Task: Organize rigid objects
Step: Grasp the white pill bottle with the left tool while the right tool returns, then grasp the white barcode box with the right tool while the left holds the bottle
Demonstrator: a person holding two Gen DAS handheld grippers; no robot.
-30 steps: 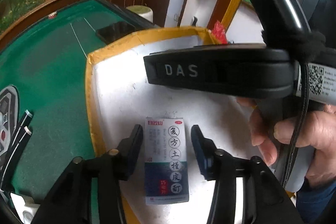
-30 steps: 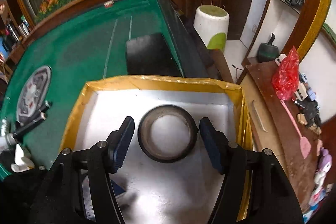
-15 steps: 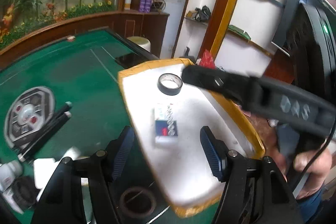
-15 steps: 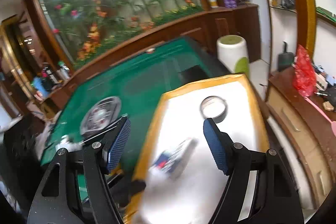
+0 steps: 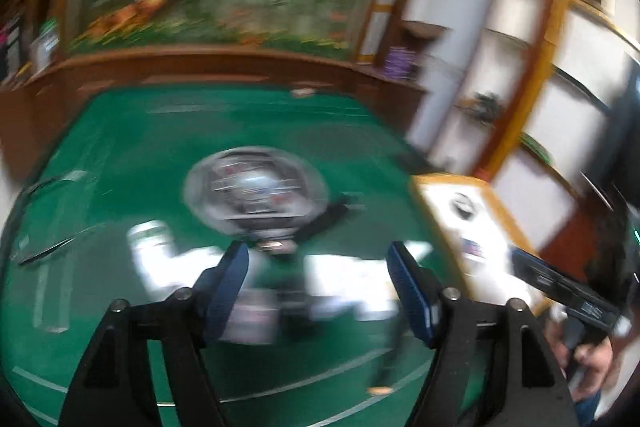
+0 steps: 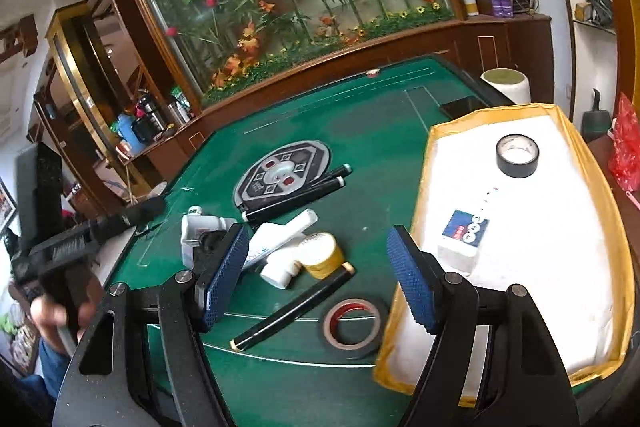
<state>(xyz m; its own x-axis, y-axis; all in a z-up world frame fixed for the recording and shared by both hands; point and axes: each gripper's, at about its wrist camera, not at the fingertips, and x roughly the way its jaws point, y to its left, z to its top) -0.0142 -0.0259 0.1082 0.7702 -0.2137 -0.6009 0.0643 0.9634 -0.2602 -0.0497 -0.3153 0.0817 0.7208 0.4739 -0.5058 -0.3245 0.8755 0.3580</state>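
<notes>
Two hand-held grippers hang over a green bench (image 6: 360, 131). The right gripper (image 6: 316, 275) stands wide apart, holding nothing. The left gripper (image 5: 318, 291) has its jaws opening, nothing between them. A yellow-rimmed tray (image 6: 600, 187) holds two things: one black tape roll (image 6: 517, 155) and one small box (image 6: 462, 237). Left of the tray lie one red-cored tape roll (image 6: 354, 323), one yellow tape roll (image 6: 322, 255), one black stick (image 6: 292, 311) and two black pens (image 6: 296, 195).

Both grippers have swung off the tray (image 6: 430, 163) toward nine o'clock; the left gripper (image 5: 318, 291), fingers opening and empty, left the box (image 6: 462, 233) behind.
</notes>
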